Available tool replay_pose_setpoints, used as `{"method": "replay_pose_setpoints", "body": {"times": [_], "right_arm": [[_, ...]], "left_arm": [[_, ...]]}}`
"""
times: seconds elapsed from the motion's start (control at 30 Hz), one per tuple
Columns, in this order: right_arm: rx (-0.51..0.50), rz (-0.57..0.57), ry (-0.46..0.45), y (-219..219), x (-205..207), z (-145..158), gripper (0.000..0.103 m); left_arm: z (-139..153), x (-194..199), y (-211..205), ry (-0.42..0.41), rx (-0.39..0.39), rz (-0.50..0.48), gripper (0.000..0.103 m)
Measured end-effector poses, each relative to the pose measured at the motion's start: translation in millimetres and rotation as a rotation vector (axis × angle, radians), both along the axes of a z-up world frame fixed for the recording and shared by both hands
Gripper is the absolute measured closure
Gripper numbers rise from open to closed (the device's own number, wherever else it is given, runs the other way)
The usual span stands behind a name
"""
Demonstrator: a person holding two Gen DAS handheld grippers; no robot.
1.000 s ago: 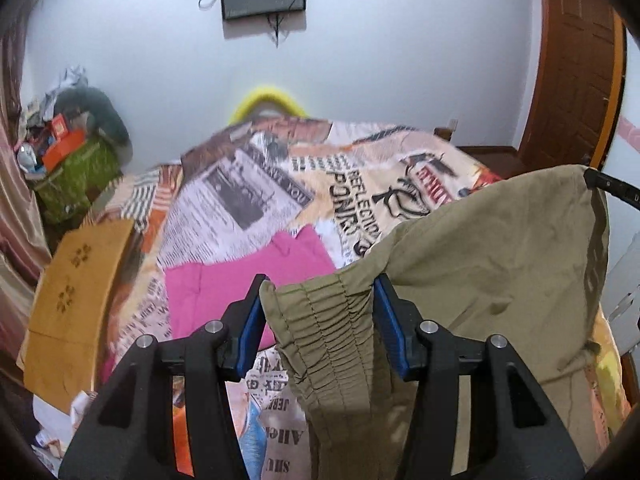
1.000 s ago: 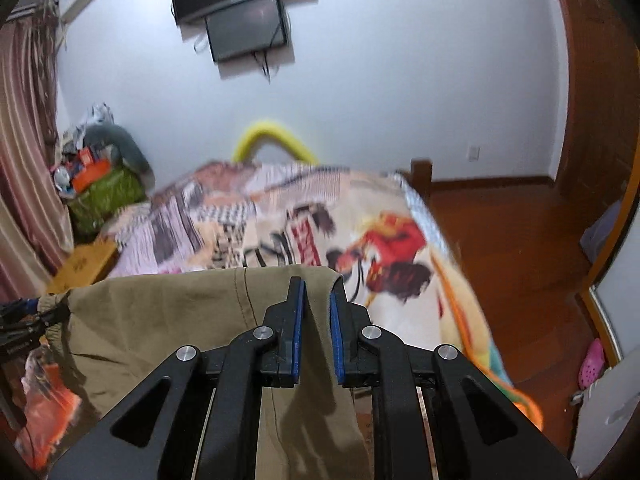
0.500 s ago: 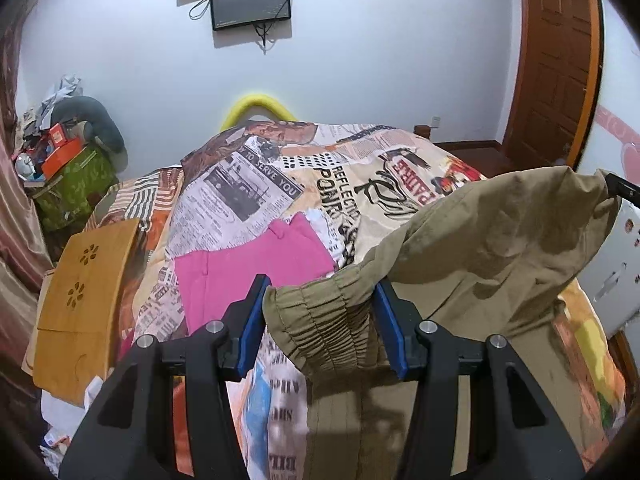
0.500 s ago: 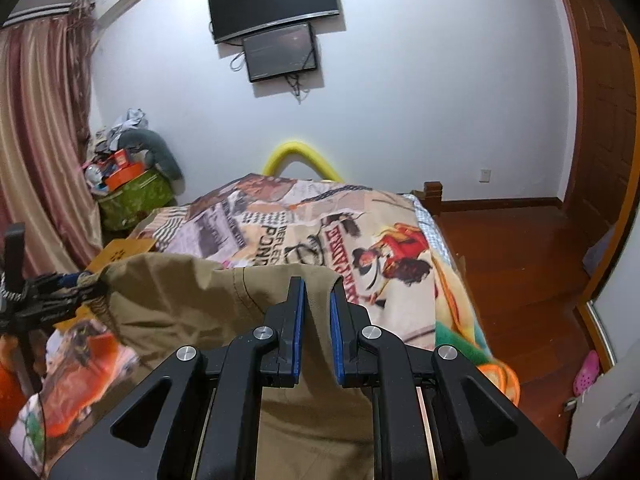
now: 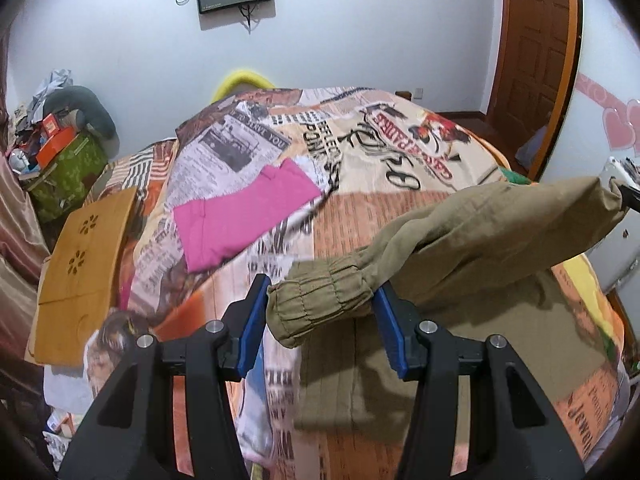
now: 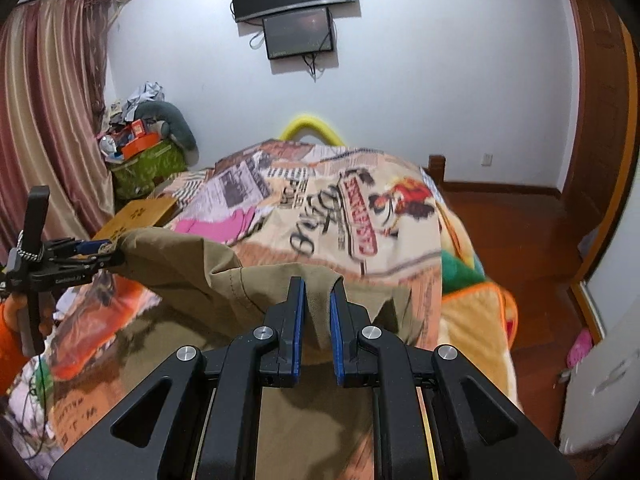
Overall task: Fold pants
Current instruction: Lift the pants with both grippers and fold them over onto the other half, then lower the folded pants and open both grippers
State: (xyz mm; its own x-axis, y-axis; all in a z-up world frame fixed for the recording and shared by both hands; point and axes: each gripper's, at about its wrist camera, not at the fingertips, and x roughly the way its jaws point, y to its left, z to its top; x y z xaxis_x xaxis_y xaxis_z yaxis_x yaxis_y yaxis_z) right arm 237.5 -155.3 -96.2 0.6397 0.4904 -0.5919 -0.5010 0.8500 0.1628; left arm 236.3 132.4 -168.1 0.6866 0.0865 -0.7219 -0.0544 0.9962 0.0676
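Observation:
The olive-khaki pants (image 5: 472, 240) are held up by the waist above the bed, the rest lying on the bedspread (image 5: 360, 376). My left gripper (image 5: 320, 308) is shut on the gathered elastic waistband (image 5: 320, 300) at one end. My right gripper (image 6: 317, 312) is shut on the other end of the pants (image 6: 224, 280). The left gripper also shows at the left of the right wrist view (image 6: 80, 264), and the right gripper's tip shows at the right edge of the left wrist view (image 5: 628, 192).
A printed bedspread (image 5: 360, 152) covers the bed. A pink garment (image 5: 240, 216) lies flat on it further back. A wooden board (image 5: 84, 268) leans at the bed's left side. Clutter (image 5: 60, 152) sits by the wall. Wooden floor (image 6: 520, 232) lies right of the bed.
Both grippers have lowered and tilted toward the bed while holding the pants. The lower part of the pants now rests flat on the bedspread, and the waist hangs stretched between the grippers.

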Motion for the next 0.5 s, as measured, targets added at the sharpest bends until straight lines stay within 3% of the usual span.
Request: {"method": "replay_pose_setpoints", "body": {"times": [0.3, 0.5], "right_arm": [[0.005, -0.039, 0.114, -17.2, -41.9, -39.9, 0.092], [-0.019, -0.038, 0.161, -17.6, -63.2, -63.2, 0.092]], "left_arm": [[-32.9, -29.7, -2.7, 0.071, -0.007, 0.003, 0.052], [-49.8, -41.7, -4.8, 0.124, 0.032, -0.001, 0.052]]}}
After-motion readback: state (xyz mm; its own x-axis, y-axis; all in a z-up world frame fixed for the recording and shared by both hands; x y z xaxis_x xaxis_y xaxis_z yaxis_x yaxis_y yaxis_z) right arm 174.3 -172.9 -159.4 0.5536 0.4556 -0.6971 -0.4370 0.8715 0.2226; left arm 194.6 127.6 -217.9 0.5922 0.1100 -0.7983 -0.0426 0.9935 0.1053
